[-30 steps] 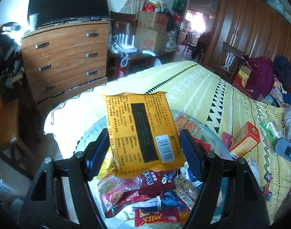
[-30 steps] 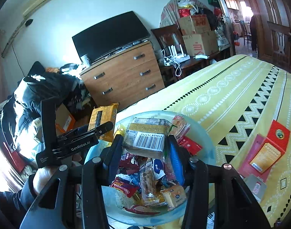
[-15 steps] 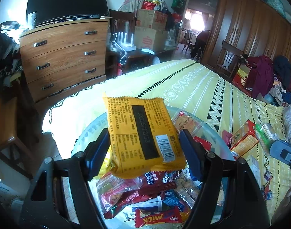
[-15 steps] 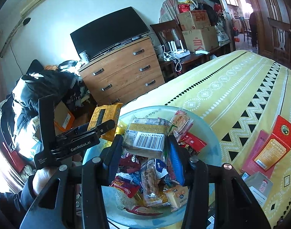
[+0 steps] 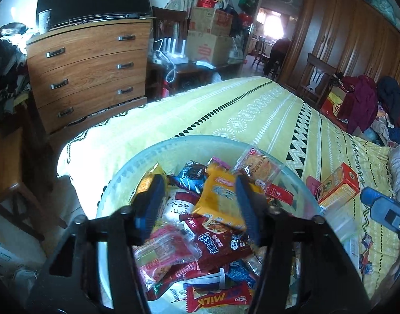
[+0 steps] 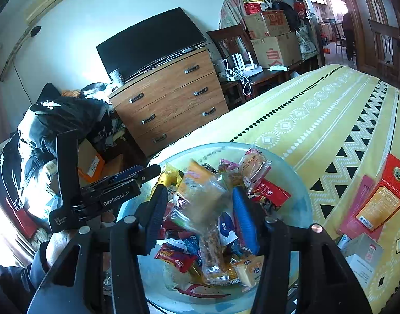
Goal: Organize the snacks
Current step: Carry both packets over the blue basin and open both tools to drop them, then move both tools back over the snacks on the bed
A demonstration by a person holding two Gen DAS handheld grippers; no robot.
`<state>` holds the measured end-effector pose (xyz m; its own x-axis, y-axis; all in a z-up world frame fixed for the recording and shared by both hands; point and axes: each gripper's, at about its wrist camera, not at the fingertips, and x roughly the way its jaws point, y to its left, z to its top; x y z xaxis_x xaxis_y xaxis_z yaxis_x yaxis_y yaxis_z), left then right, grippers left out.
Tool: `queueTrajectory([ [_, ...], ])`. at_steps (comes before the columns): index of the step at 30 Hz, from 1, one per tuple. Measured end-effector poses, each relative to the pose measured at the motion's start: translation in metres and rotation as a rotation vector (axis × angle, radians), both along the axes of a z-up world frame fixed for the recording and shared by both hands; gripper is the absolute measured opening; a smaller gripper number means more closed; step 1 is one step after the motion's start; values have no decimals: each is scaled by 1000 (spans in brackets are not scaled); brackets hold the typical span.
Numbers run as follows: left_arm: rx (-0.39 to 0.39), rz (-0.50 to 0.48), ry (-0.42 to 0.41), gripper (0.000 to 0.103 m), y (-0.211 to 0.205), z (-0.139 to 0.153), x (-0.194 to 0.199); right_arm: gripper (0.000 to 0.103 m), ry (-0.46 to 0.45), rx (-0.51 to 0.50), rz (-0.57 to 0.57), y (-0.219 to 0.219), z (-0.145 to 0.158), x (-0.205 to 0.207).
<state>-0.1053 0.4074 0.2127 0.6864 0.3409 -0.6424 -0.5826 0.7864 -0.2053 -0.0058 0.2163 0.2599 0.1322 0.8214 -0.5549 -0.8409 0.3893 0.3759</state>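
Now, through the left wrist camera, the left tongs (image 5: 197,196) hang over the glass bowl (image 5: 126,172) of snacks, which sits on the yellow patterned bed cover (image 5: 252,112). Their jaws are closing with nothing clamped; the orange packet (image 5: 220,196) lies loose on the heap below, showing in the gap nearer the right pad without being pressed. A dark red packet (image 5: 220,243) lies just under it, and a red "MILK" bar (image 5: 218,298) sits at the bowl's near edge. Beside the bowl on the bed lies a red and yellow carton (image 5: 338,188).

Through the right wrist camera, the right tongs (image 6: 197,209) are also above the same bowl (image 6: 296,209), jaws opening. A clear-wrapped pastry packet (image 6: 202,198), blurred, shows between the pads; I cannot tell whether either pad touches it. The left tongs (image 6: 131,175) reach in from the left at the bowl's rim, a hand (image 6: 58,246) beneath them.
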Motion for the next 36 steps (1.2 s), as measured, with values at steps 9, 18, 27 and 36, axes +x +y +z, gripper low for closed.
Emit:
queueTrajectory([
  [9, 33, 18, 25, 84, -4, -4, 0, 71, 23, 1, -20, -11, -12, -5],
  [18, 72, 20, 29, 87, -16, 2, 2, 86, 63, -33, -60, -57, -43, -23],
  [27, 106, 21, 23, 92, -37, 11, 5, 90, 82, -83, -151, -135, -68, -44],
  [36, 168, -12, 19, 96, -75, 24, 15, 97, 94, -140, -319, -223, -99, -63],
])
